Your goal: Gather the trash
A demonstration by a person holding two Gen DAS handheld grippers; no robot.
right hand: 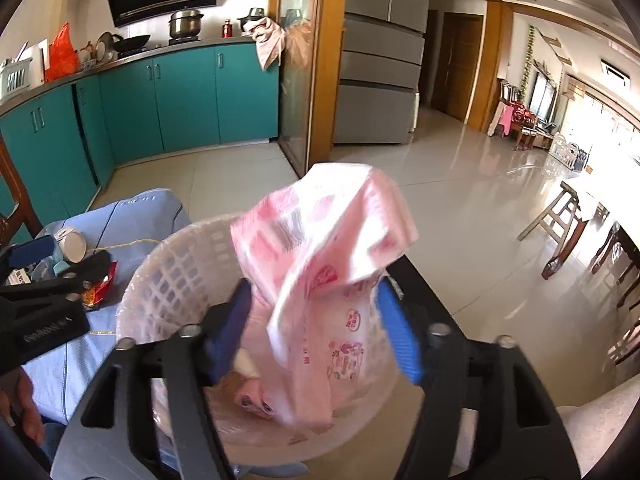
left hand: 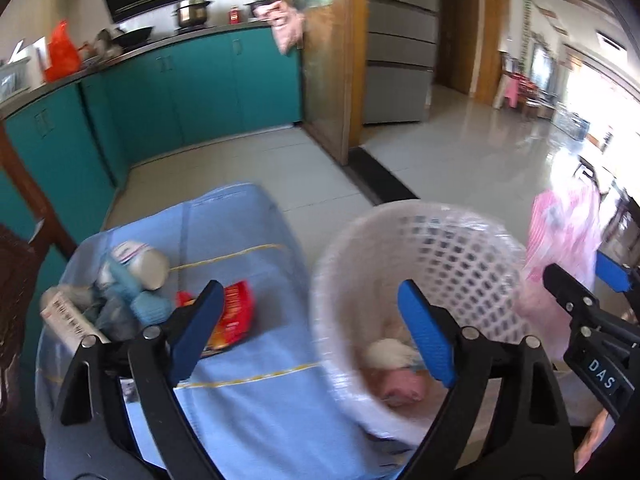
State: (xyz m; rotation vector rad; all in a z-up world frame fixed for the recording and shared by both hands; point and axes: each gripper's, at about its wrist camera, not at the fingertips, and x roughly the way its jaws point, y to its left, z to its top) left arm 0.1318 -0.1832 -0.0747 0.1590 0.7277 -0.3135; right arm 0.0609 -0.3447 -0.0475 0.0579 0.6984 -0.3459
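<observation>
A white lattice waste basket (left hand: 424,264) (right hand: 176,280) stands beside a surface with a blue cloth (left hand: 248,384). Crumpled pink and white trash (left hand: 400,384) lies at its bottom. My right gripper (right hand: 312,336) is over the basket with a pink printed plastic bag (right hand: 320,264) between its fingers, which stand wide apart; the bag (left hand: 560,248) also shows in the left wrist view. My left gripper (left hand: 312,332) is open and empty, straddling the basket's near-left rim. A red snack wrapper (left hand: 234,316), a paper cup (left hand: 148,264) and blue wrappers (left hand: 128,300) lie on the cloth.
Teal kitchen cabinets (left hand: 180,84) run along the back left, with pots on the counter. A glass door with wooden frame (right hand: 304,80) and a grey fridge (right hand: 380,60) stand behind. Wooden stools (right hand: 560,224) stand at the right on the shiny tile floor.
</observation>
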